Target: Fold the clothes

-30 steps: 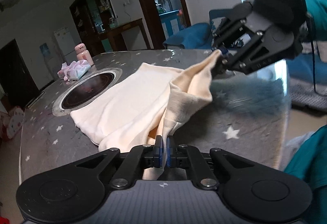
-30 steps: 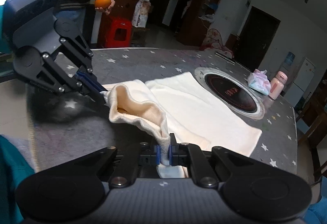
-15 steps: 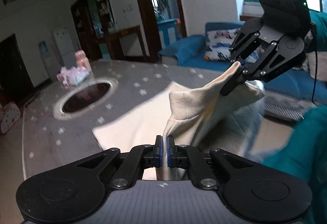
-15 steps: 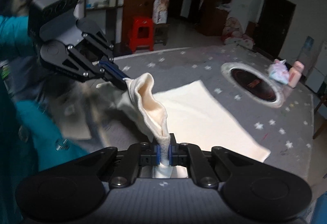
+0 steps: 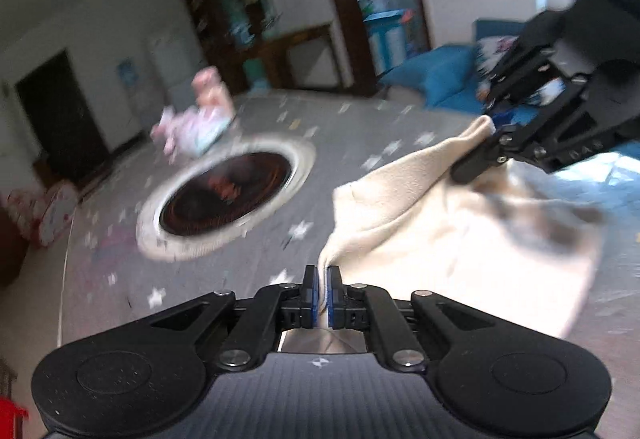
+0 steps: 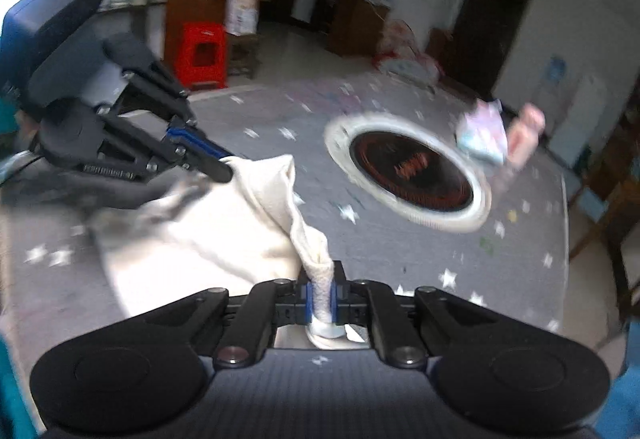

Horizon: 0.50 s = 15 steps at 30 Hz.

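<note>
Grey star-print table (image 5: 248, 251), round hob (image 5: 226, 195) inset. Near it, cream cloth (image 5: 420, 223) lifted: left gripper (image 5: 322, 293) clamped on one edge; right gripper (image 6: 320, 293), jaws just easing wider, pinching another.

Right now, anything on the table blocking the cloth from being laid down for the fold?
Nothing visible. Both the left tongs and the right tongs pinch the cream cloth; the right ones have just been opening. The grey starred tabletop beside it is bare. The inset burner and pink packets sit further off.
</note>
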{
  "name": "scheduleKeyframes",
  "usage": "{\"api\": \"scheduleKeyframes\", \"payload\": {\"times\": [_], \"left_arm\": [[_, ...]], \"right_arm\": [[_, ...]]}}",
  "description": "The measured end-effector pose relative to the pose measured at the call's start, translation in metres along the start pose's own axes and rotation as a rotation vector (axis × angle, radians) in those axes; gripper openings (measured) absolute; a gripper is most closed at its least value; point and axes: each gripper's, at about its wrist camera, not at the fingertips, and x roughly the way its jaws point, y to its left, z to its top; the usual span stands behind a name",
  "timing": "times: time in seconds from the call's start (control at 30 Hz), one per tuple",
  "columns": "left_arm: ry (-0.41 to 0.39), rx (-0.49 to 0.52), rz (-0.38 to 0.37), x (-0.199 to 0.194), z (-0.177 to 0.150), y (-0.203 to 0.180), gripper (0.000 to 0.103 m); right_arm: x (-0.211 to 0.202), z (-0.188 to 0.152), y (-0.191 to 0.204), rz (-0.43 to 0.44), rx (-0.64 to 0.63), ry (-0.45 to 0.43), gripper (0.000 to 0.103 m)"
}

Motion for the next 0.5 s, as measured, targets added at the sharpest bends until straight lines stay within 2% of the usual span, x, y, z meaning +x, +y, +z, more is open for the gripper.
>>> {"api": "scheduleKeyframes", "payload": {"times": [0.03, 0.17, 0.27, 0.37, 0.5], "left_arm": [[0.02, -0.025, 0.002, 0.009, -0.004, 0.001, 0.006], [0.035, -0.063, 0.016, 0.025, -0.015, 0.006, 0.011], [0.017, -0.071, 0.017, 0.021, -0.013, 0.009, 0.014], [-0.003, -0.097, 0.022, 0.016, -0.009, 0.013, 0.016], [-0.036, -0.142, 0.021, 0.004, 0.0, 0.02, 0.023]], "right_arm": [[0.015, -0.005, -0.002, -0.034, 0.033, 0.003, 0.02], [0.036, -0.026, -0.008, -0.113, 0.16, -0.001, 0.021], [0.025, -0.039, -0.016, -0.116, 0.226, -0.017, 0.021], [0.012, -0.048, -0.015, -0.108, 0.227, -0.023, 0.021], [0.01, -0.056, -0.017, -0.102, 0.267, 0.007, 0.021]]}}
